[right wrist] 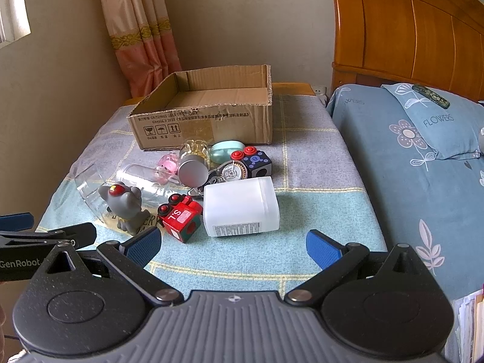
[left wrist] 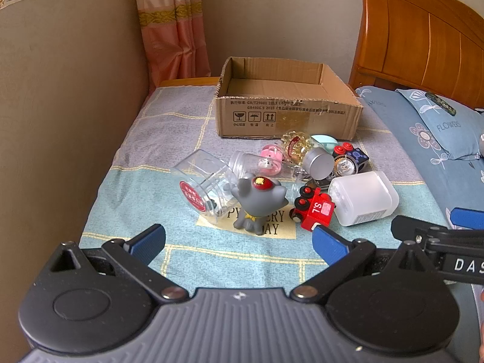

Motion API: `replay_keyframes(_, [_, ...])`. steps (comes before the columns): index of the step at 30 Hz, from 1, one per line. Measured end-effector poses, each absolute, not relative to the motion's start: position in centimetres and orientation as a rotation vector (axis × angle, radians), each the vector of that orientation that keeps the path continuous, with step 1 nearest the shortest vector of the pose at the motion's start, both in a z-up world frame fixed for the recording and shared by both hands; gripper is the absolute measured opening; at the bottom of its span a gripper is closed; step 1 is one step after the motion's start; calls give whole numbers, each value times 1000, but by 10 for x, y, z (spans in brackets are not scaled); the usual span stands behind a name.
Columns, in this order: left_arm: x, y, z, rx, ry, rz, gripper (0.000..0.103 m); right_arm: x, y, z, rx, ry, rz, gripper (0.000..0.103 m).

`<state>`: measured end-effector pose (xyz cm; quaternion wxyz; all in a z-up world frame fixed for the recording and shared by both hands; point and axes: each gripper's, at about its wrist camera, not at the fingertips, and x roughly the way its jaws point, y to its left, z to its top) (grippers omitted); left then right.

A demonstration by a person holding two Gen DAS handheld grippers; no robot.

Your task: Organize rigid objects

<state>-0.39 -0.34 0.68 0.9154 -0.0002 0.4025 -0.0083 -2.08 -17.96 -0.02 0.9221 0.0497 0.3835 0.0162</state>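
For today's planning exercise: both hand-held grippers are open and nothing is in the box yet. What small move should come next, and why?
Probably ease the right hand-held gripper forward to straddle the white container. It lies nearest, roughly ahead of the open jaws, on the pile's near edge with bare towel to its right. The box behind looks empty.

Toy clutter point(left wrist: 302, 181) on blanket, just before open cardboard box point(left wrist: 287, 99)
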Motion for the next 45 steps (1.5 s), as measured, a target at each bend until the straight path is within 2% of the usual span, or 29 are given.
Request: replay_keyframes(45, [16, 4, -1, 13, 790, -110, 102, -2, -203, -7, 133, 760, 62, 103])
